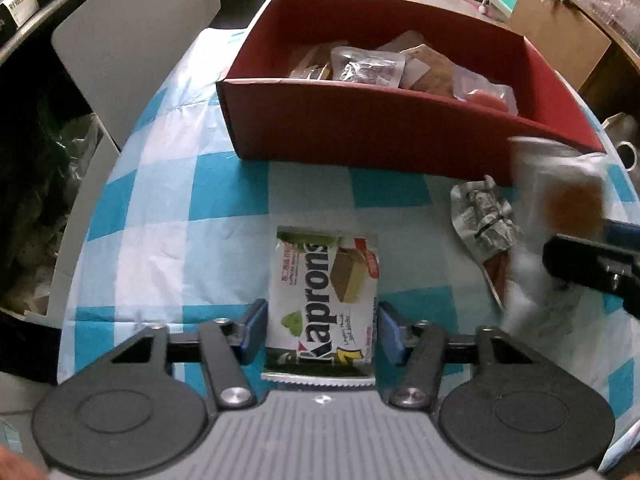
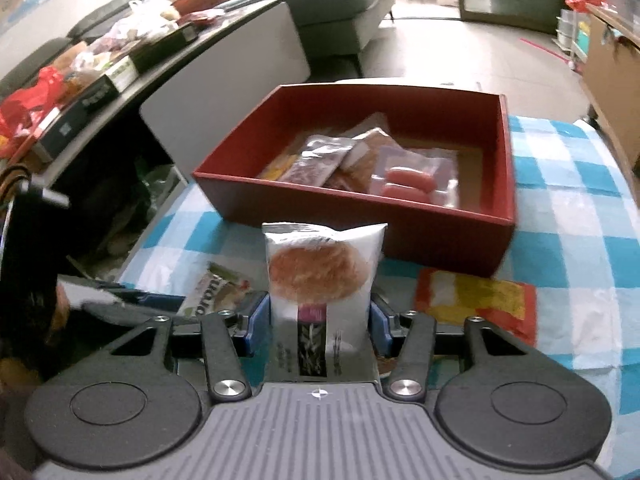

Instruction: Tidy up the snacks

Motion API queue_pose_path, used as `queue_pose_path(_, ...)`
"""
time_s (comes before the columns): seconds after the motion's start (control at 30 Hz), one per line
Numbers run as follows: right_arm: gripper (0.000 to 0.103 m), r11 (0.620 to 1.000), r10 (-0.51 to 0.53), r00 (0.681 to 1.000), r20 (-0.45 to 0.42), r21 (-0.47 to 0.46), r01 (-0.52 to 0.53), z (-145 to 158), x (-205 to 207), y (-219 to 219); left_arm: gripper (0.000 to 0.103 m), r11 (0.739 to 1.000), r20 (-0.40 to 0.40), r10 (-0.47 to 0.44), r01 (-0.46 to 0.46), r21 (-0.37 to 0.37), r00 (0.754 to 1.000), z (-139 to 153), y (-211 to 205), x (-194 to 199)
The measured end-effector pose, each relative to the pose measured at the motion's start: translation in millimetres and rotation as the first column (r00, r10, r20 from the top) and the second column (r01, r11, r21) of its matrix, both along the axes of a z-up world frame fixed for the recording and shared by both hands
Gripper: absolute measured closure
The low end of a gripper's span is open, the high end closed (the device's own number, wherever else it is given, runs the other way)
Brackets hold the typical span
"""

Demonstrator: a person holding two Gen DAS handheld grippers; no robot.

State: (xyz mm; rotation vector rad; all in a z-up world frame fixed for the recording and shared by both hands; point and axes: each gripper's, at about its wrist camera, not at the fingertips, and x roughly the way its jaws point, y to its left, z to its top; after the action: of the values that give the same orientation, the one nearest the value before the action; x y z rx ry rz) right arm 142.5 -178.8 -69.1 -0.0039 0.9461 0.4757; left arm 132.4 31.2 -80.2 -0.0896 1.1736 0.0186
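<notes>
A green and white Kaprons wafer packet (image 1: 324, 280) sits between my left gripper's (image 1: 324, 330) blue pads, which touch both of its long edges above the checked cloth. In the right wrist view the same packet (image 2: 218, 286) sticks out from the left gripper (image 2: 132, 304). My right gripper (image 2: 320, 320) is shut on a white bun packet (image 2: 320, 268), held upright just in front of the red box (image 2: 352, 200). The left wrist view shows that bun packet (image 1: 568, 200) blurred, with the right gripper (image 1: 592, 256) below it. The red box (image 1: 360, 92) holds several packets, among them sausages (image 2: 412, 182).
A crumpled silver wrapper (image 1: 484, 216) lies on the blue-checked cloth (image 1: 180, 208) right of the left gripper. A red and yellow packet (image 2: 476, 300) lies in front of the box. A cluttered dark side table (image 2: 100, 68) and white panel (image 1: 132, 40) stand left; a cardboard box (image 1: 560, 28) stands behind.
</notes>
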Motion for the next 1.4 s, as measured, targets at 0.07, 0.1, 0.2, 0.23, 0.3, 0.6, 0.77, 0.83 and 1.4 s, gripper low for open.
queue_pose_path(0.07,0.043,1.0,-0.008,1.0,0.006,0.011,0.008,3,1,-5,0.053,0.998,-0.007,0.023,-0.023,-0.065,1.0,3,7,0)
queue_pose_path(0.1,0.043,1.0,-0.01,1.0,0.009,0.015,0.01,4,1,-6,0.053,0.996,-0.01,0.034,-0.034,-0.084,0.999,4,10,-1)
queue_pose_path(0.2,0.046,1.0,-0.024,1.0,-0.003,0.015,0.024,2,6,-9,0.053,0.996,-0.002,0.05,-0.05,-0.08,0.999,6,13,-4)
queue_pose_path(0.23,0.049,1.0,-0.029,1.0,-0.012,0.009,0.029,-2,8,-10,0.053,0.995,0.001,0.056,-0.055,-0.085,0.998,7,14,-5)
queue_pose_path(0.3,0.053,1.0,-0.028,0.999,-0.035,0.001,0.028,-9,12,-8,0.053,0.993,0.006,0.061,-0.061,-0.102,0.998,9,15,-5)
queue_pose_path(0.6,0.005,0.998,-0.06,0.986,-0.157,0.001,0.061,-36,12,-7,0.053,0.991,-0.02,0.051,-0.053,-0.119,0.999,6,13,-2)
queue_pose_path(0.77,0.005,0.991,0.053,0.99,-0.131,-0.113,-0.068,-43,-1,25,0.053,0.988,-0.008,0.085,-0.085,-0.132,0.996,11,26,-6)
queue_pose_path(0.83,0.004,0.977,0.115,0.987,-0.116,-0.169,-0.134,-48,-5,40,0.053,0.989,-0.011,0.095,-0.095,-0.115,0.995,9,31,-9)
queue_pose_path(1.4,0.039,0.993,0.064,0.976,-0.206,-0.083,-0.083,-48,-9,14,0.053,0.979,-0.031,0.076,-0.081,-0.187,0.997,14,45,-17)
